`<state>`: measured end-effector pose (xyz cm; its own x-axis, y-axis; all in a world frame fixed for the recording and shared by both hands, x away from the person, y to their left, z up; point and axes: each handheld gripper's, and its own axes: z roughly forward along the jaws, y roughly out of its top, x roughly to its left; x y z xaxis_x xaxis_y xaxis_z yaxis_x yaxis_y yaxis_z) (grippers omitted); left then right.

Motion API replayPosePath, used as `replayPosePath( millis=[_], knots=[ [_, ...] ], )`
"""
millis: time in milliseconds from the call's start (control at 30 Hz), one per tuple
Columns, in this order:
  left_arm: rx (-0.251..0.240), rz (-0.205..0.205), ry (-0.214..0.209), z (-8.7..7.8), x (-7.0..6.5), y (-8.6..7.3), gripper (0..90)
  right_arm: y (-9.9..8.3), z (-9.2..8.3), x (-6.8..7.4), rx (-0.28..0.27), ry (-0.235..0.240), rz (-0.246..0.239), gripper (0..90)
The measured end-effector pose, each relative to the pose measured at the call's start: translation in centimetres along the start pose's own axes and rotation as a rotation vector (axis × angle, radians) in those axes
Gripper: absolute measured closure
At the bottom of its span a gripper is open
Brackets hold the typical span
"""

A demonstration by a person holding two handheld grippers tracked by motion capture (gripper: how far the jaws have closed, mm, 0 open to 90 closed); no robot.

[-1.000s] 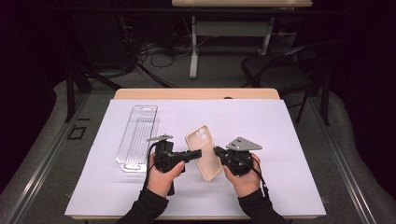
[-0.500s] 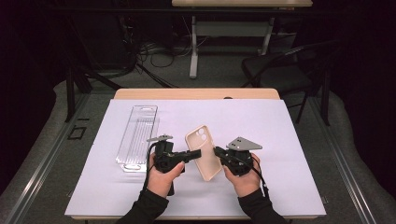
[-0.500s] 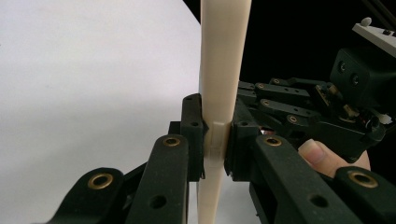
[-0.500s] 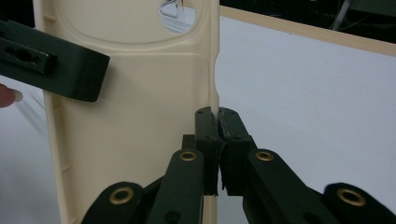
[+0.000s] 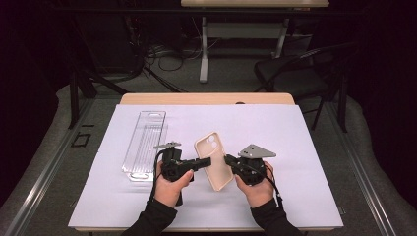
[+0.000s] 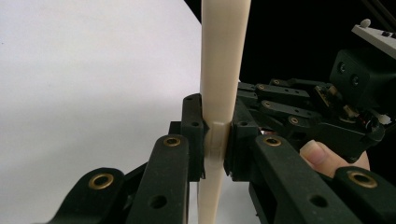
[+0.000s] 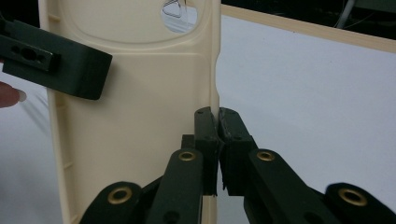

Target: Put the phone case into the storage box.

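Near the middle of the white table cover [image 5: 305, 147], I hold a cream phone case [image 5: 213, 160] up between both hands. My left gripper [image 5: 205, 161] is clenched on the case's left edge, its black pads pressing both faces of the thin rim. My right gripper [image 5: 229, 160] is clamped on the opposite, right edge. A clear plastic tray [image 5: 145, 143] lies flat to the left, apart from the case.

Cream phone case [image 5: 214, 160], black left tool [image 5: 200, 162] and black right tool [image 5: 230, 161], clear ribbed tray [image 5: 144, 143], white sheet [image 5: 305, 147] over tan wooden bench [image 5: 206, 99]
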<state>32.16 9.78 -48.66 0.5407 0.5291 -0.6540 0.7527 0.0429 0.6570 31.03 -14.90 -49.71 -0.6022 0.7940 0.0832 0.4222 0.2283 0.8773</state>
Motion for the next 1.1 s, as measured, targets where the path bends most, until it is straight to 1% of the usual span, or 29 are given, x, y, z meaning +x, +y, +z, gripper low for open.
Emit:
replayPosePath(
  millis=[367,500,533,600,700,767,867,967,1033,1067,1100],
  knots=[
    [-0.007,0.005,0.007,-0.1,0.1,0.0,81.4,0.0,0.0,0.0,-0.010,0.003,0.002,82.4],
    [-0.009,0.006,0.010,-0.2,0.2,0.1,81.3,0.1,-0.1,0.0,-0.025,0.010,0.003,78.7],
    [-0.015,0.009,0.015,-0.3,0.2,0.2,81.3,0.1,-0.1,0.0,-0.032,0.011,-0.003,77.9],
    [-0.024,0.016,0.021,-0.5,0.3,0.3,81.3,0.2,-0.2,0.0,-0.036,0.021,0.000,75.6],
    [-0.040,0.023,0.029,-0.9,0.4,0.5,81.3,0.2,-0.3,0.0,-0.047,0.020,-0.002,70.9],
    [-0.046,0.033,0.031,-1.2,0.6,0.7,81.3,0.3,-0.3,-0.1,-0.044,0.027,0.001,68.0],
    [-0.059,0.038,0.041,-1.6,0.7,1.0,81.3,0.4,-0.3,-0.1,-0.045,0.029,0.001,63.6],
    [-0.072,0.045,0.050,-2.1,0.9,1.3,81.3,0.4,-0.3,-0.2,-0.046,0.034,-0.008,60.0],
    [-0.076,0.050,0.052,-2.3,1.0,1.3,81.3,0.4,-0.2,-0.1,-0.041,0.037,-0.009,59.1],
    [-0.082,0.064,0.066,-2.6,1.0,1.5,81.3,0.4,-0.1,-0.1,-0.042,0.037,-0.021,57.3],
    [-0.085,0.072,0.071,-2.7,1.0,1.6,81.3,0.4,-0.1,-0.1,-0.041,0.037,-0.026,56.6]
  ],
)
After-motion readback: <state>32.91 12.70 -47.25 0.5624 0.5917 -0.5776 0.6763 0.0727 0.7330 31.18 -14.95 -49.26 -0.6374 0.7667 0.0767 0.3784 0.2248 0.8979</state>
